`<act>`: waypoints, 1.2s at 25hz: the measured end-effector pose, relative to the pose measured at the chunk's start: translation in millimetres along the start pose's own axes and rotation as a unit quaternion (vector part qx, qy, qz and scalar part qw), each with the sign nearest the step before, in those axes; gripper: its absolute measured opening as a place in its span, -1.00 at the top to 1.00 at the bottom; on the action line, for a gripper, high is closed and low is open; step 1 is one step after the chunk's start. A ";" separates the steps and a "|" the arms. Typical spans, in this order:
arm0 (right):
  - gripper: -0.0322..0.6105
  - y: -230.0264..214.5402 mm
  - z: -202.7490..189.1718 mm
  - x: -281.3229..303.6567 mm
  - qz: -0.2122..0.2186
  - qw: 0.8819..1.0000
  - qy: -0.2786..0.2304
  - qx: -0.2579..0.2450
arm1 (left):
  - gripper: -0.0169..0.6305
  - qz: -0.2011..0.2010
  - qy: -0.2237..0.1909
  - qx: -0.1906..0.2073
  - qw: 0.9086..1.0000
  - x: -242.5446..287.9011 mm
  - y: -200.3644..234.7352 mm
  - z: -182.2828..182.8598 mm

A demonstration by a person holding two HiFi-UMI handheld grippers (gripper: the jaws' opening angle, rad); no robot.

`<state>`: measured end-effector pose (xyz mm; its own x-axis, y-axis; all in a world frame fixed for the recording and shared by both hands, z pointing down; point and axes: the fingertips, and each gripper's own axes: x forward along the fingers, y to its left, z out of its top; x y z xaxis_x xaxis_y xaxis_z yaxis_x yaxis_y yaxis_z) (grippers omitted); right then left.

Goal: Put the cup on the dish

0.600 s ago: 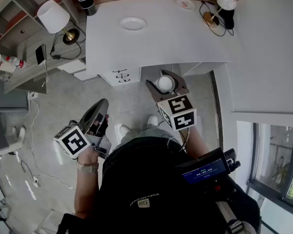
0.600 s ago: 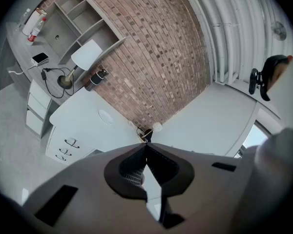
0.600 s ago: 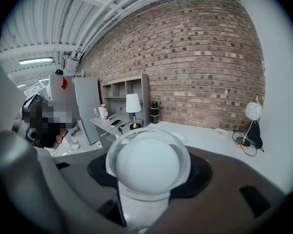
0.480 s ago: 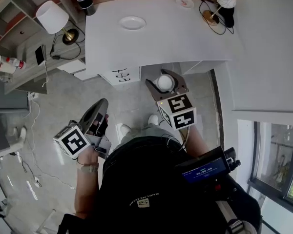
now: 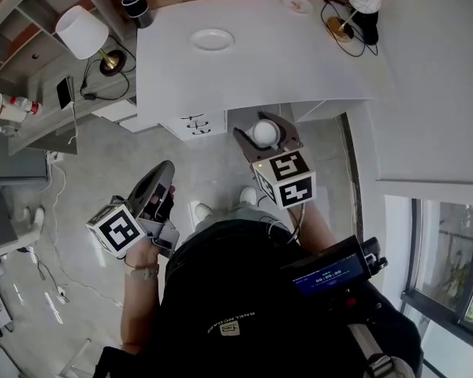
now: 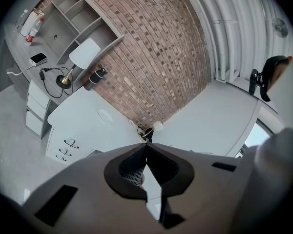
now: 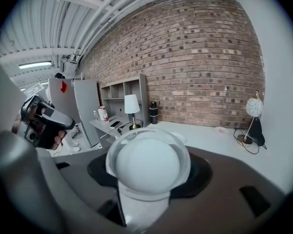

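Gripping the cup (image 7: 147, 165) in the right gripper (image 5: 266, 135), well short of the dish (image 5: 211, 39).
Spread fairly wide around the cup's round body, pressing it from both sides; dish far ahead of those jaw tips, slightly left, on the desk (image 5: 299, 61). Left gripper (image 5: 162, 178): closed tip to tip, nothing between.

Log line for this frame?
right gripper: shut on glossy white round cup | left gripper: shut, empty | white oval dish: bare, on white table | cup: not yet on dish
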<state>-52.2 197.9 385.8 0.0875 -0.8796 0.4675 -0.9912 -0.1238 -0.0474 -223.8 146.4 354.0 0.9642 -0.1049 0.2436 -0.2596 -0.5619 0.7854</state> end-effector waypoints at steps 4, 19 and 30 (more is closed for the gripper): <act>0.13 -6.9 -1.0 0.6 0.001 1.000 -0.001 0.000 | 0.93 0.004 0.000 0.004 1.000 4.0 -1.6 -1.9; 0.13 -58.5 -18.9 -11.7 0.017 1.000 -0.007 0.018 | 0.93 0.019 -0.034 -0.007 0.999 39.2 -24.4 -17.9; 0.13 -93.6 -29.4 -16.0 0.025 0.999 -0.010 0.028 | 0.93 0.060 -0.022 -0.002 0.998 60.9 -31.4 -41.0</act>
<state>36.2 237.0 408.7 0.0403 -0.8944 0.4454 -0.9874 -0.1038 -0.1192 -159.1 191.3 367.6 0.9276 -0.2065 0.3114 -0.3735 -0.5405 0.7539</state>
